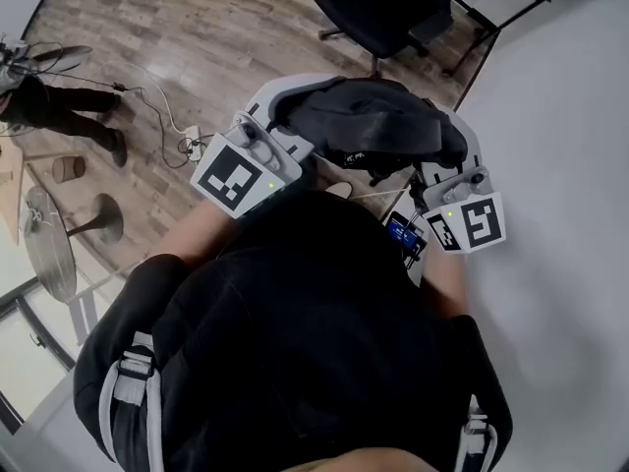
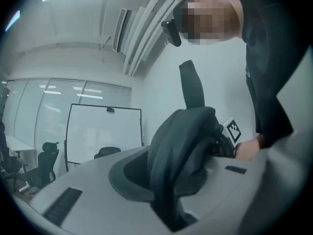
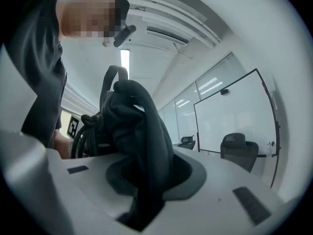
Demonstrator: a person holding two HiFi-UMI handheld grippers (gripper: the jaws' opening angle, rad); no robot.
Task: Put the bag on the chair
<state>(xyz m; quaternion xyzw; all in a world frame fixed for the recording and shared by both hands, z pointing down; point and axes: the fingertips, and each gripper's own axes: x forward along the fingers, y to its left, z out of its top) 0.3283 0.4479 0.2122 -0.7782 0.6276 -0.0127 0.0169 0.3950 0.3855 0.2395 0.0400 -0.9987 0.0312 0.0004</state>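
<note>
A black bag (image 1: 369,126) hangs in front of me, held up between both grippers. My left gripper (image 1: 290,106) is shut on a fold of the bag's fabric (image 2: 181,146) at the bag's left side; the fabric runs down between the jaws of the left gripper (image 2: 166,185). My right gripper (image 1: 460,146) is shut on the bag's other side, where dark fabric and a strap (image 3: 137,126) pass through the jaws of the right gripper (image 3: 146,190). The black office chair (image 1: 383,8) stands further ahead on the wood floor, apart from the bag. The bag hides both sets of fingertips in the head view.
A person (image 1: 59,106) stands at the far left. A power strip with cables (image 1: 192,144) lies on the floor near a small round table (image 1: 49,244). A white surface (image 1: 560,165) fills the right side. A whiteboard (image 2: 102,131) and more chairs stand in the room.
</note>
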